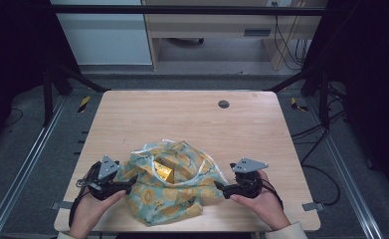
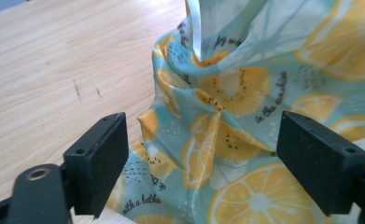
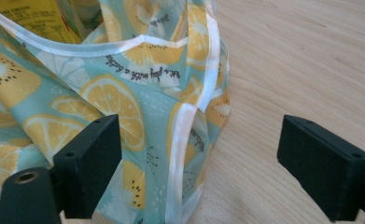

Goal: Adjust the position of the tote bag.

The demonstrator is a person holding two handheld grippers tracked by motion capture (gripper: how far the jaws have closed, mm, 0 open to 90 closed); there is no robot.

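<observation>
A teal cloth bag [image 1: 169,186] printed with lemon slices lies crumpled near the table's front edge, its mouth open upward. A yellow package [image 1: 164,172] shows inside it and again at the top left of the right gripper view as a yellow package [image 3: 35,18]. My left gripper [image 1: 128,185] stands open at the bag's left side, the folded cloth [image 2: 217,126] lying between its jaws. My right gripper [image 1: 219,188] is open at the bag's right side; the bag's white-trimmed edge [image 3: 185,126] lies between its jaws. Each gripper is held by a hand.
The wooden table [image 1: 192,124] has a round grey cable hole [image 1: 224,104] at the back. Metal frame rails and cables run along the floor on both sides, and a desk stands beyond the table.
</observation>
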